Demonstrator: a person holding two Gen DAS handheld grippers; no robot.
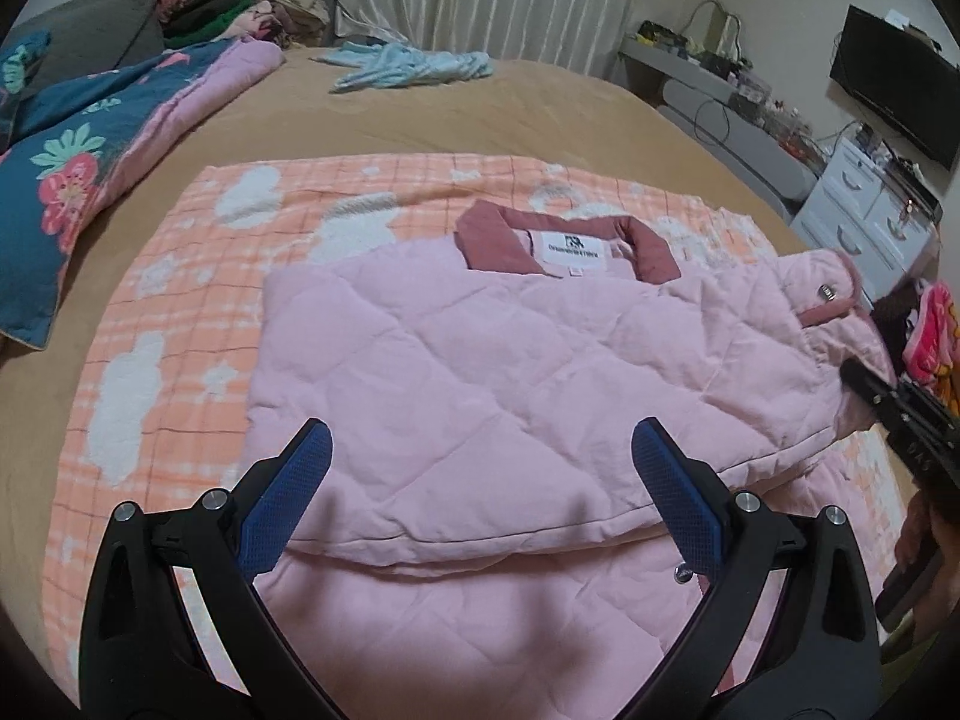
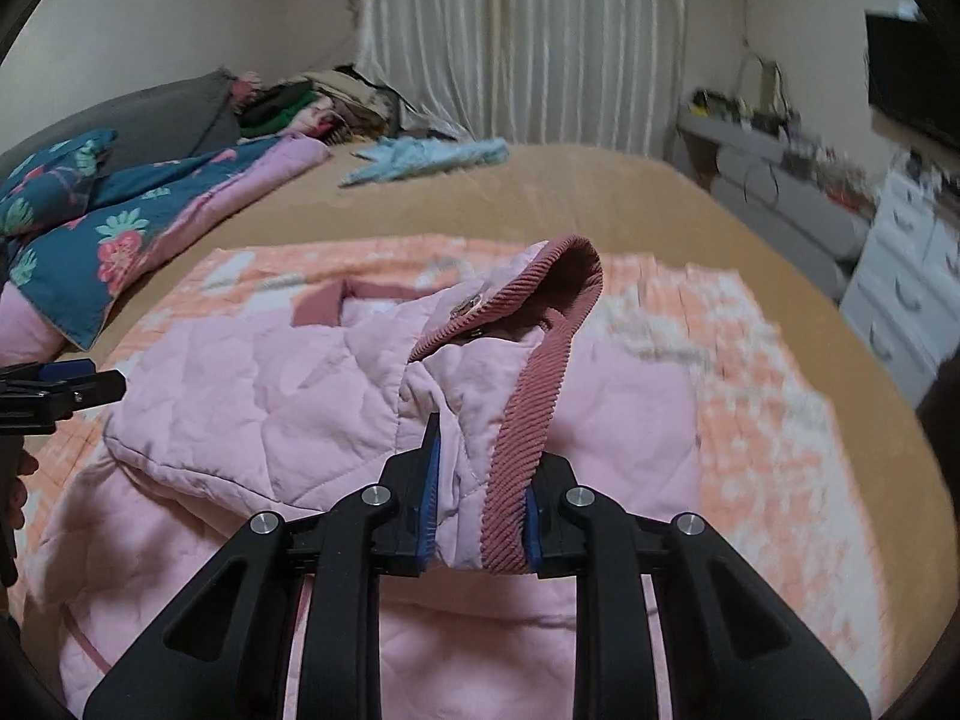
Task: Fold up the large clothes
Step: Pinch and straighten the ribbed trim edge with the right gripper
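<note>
A pink quilted jacket (image 1: 480, 360) with a dusty-rose collar (image 1: 651, 252) lies partly folded on an orange checked blanket (image 1: 198, 300) on the bed. My left gripper (image 1: 480, 468) is open and empty, hovering just above the jacket's near fold. My right gripper (image 2: 480, 480) is shut on the jacket's sleeve (image 2: 474, 420) at its rose corduroy cuff (image 2: 522, 432) and holds it lifted above the jacket body. The right gripper also shows at the right edge of the left wrist view (image 1: 870, 396). The left gripper shows at the left edge of the right wrist view (image 2: 72, 387).
A floral blue and pink quilt (image 1: 90, 138) lies at the left. A light blue garment (image 1: 408, 66) lies at the far side of the tan bed (image 1: 480, 114). Piled clothes (image 1: 240, 12) sit at the back. Drawers (image 1: 864, 204) and a shelf stand on the right.
</note>
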